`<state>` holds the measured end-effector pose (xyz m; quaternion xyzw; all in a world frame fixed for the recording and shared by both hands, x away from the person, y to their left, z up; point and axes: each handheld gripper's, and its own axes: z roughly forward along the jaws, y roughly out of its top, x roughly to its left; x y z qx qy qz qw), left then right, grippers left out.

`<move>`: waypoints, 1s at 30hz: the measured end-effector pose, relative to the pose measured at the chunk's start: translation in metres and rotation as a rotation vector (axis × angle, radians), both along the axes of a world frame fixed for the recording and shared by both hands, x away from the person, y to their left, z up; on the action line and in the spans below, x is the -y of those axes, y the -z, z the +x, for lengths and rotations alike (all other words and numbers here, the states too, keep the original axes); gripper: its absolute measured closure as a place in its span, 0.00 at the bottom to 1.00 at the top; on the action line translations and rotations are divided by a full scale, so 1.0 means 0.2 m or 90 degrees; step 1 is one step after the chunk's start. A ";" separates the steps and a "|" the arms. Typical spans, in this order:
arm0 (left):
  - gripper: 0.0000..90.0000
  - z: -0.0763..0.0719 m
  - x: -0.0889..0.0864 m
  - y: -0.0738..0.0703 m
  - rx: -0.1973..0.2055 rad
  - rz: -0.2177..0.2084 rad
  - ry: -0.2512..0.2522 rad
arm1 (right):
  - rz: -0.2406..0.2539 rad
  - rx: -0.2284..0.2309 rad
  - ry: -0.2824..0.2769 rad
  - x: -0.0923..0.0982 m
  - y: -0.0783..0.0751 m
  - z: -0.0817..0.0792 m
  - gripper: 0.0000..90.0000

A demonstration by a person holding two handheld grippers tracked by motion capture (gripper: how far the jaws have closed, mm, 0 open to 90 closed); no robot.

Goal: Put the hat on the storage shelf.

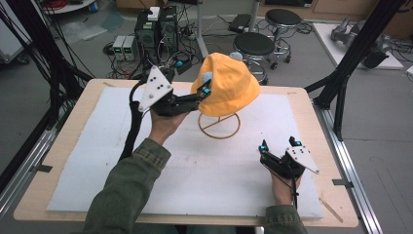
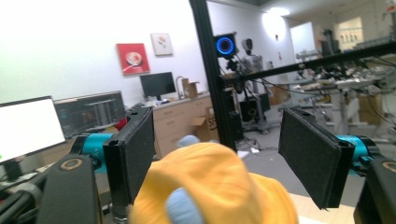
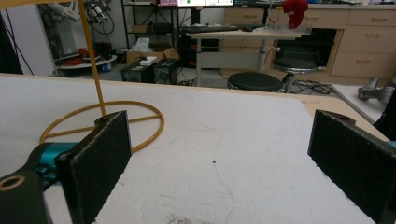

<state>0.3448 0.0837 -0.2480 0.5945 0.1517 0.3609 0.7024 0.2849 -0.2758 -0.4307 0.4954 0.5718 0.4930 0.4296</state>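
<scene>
Two tools stand wide open and empty: the left tool (image 1: pixel 207 91) at the yellow hat's (image 1: pixel 229 83) brim, the right tool (image 1: pixel 277 145) well clear of the hat, near the desk's (image 1: pixel 311 105) edge.

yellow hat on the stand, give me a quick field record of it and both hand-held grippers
hat: yellow hat with pale blue ears, sitting on a gold wire stand
stand base: ring on the white mat
left hand-held gripper: open, jaws either side of the hat's brim, pads not pressing
right hand-held gripper: open, nothing between its jaws, low over the mat
</scene>
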 end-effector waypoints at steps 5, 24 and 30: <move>0.30 -0.02 -0.13 0.01 0.009 -0.030 -0.018 | 0.001 0.000 0.003 0.00 0.00 0.00 0.06; 0.29 -0.07 -0.55 0.05 -0.001 -0.081 -0.141 | 0.008 -0.004 0.005 0.00 0.00 0.00 0.06; 0.26 -0.09 -0.67 0.11 -0.010 -0.080 -0.184 | 0.011 -0.005 0.008 0.00 0.00 0.00 0.06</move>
